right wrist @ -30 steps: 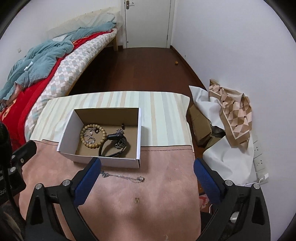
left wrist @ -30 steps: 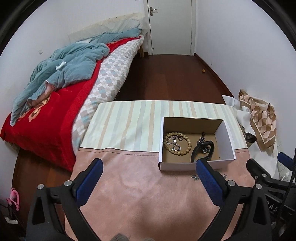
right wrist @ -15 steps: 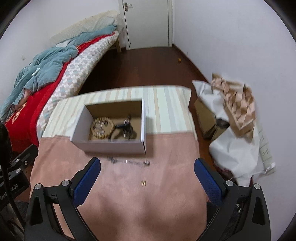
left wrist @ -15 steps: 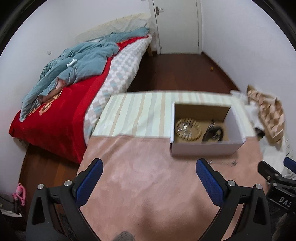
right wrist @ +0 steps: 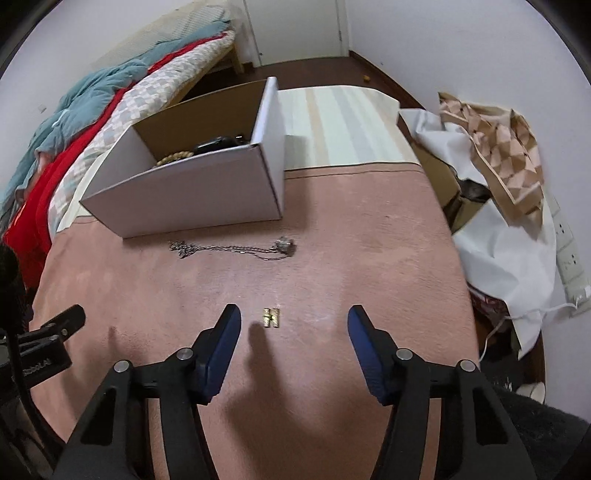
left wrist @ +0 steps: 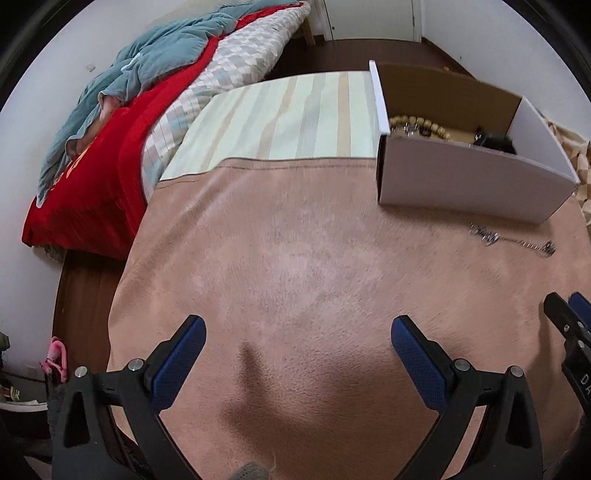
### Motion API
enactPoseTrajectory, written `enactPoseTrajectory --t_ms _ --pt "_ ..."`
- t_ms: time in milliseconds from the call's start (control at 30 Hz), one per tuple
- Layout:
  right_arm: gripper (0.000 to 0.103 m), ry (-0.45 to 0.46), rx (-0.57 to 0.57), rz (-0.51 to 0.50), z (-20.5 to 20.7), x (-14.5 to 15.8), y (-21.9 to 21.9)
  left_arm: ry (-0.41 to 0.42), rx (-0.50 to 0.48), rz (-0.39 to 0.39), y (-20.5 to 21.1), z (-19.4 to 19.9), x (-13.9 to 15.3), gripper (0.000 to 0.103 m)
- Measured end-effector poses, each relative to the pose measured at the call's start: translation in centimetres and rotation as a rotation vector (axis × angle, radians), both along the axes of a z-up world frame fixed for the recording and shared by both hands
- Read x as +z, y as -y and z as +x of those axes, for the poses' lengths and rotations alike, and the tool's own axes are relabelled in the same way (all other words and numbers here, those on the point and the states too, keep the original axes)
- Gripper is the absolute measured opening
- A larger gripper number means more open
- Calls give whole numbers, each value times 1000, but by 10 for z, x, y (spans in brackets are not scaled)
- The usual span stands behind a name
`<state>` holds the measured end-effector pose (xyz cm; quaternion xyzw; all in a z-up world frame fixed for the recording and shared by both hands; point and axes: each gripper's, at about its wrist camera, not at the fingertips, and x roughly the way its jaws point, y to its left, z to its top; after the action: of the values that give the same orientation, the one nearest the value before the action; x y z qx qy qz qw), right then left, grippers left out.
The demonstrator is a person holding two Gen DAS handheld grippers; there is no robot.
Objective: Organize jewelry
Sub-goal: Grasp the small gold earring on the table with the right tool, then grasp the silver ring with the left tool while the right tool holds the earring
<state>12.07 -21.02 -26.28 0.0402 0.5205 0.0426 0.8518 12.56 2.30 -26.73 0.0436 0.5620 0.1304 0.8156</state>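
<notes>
Just ahead, gold clasp (right wrist: 270,318) lies between right tool (right wrist: 294,325) fingers.

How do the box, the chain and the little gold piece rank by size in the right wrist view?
1. Box, by far the largest.
2. Chain, a thin line lying in front of the box.
3. Gold piece, the smallest even though it lies nearest the camera, between the open right gripper fingers.

"Where are you?"
"You are in a bedroom at home. See the bed (left wrist: 207,70) with its red cover (left wrist: 96,177), the blue blanket (right wrist: 92,99) and the white door (right wrist: 295,29)."
</notes>
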Motion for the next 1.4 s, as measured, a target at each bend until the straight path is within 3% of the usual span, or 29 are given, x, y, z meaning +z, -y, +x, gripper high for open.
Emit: enactPoseTrajectory --t_ms 100,133,167,233,467,733,1000,1133,1200,1267,1333,1400 --pt "47 18 29 -38 0 -4 -12 -6 -5 9 0 0 -3 103" --pt "40 24 35 -55 0 -3 -16 -8 -5 11 0 0 -4 103" --pt "24 34 43 -85 -2 -4 -21 -9 -5 10 0 1 -4 103" --pt "9 51 44 -125 -4 -3 -25 -10 -8 7 2 3 -4 103" --pt "8 47 -19 -53 -8 4 -3 22 -60 -50 34 16 10 102" --pt "8 75 -179 15 -2 25 56 25 -247 -152 127 43 12 100" --pt "8 83 -301 33 5 30 108 8 -344 -178 179 60 1 65" --pt "8 83 -330 48 9 29 121 4 -357 -172 189 67 -4 64" --pt "8 84 -338 54 10 29 125 1 -364 -171 192 69 -6 50" --pt "8 87 -346 60 11 29 129 7 -366 -171 194 70 -6 46" --pt "8 87 -353 63 12 28 132 12 -379 -175 198 71 -5 34" --pt "9 85 -361 67 12 27 133 14 -394 -176 200 70 -5 12"
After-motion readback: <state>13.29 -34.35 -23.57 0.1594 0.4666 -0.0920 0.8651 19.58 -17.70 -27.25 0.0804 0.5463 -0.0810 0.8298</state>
